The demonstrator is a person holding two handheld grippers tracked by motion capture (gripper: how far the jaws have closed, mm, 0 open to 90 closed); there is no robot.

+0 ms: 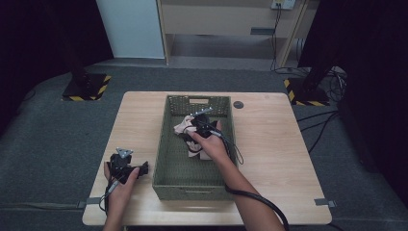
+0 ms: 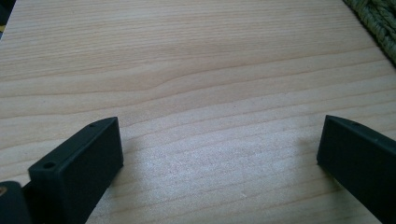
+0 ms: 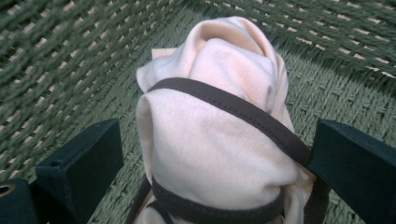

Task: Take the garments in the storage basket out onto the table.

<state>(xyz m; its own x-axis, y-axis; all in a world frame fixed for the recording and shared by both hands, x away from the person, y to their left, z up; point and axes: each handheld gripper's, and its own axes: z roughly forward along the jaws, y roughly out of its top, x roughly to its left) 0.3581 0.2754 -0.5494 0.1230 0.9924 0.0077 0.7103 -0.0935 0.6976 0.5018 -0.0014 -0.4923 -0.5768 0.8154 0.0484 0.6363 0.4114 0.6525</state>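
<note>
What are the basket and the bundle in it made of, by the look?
Basket: olive woven cord or fibre, matte; the plaited strands show. Bundle: soft pale-pink knit fabric with dark brown trim bands, probably cotton jersey; fine ribbing and folds show.

Two black, blocky jaws of the left tool (image 2: 219,154) rising from the bottom edge, set wide apart with nothing between them. Beneath and beyond, the pale wood-grain counter (image 2: 196,79), bare across the gap. At the top right corner, a sliver of green woven basket (image 2: 378,23) resting on the counter, well apart from both jaws.
</note>
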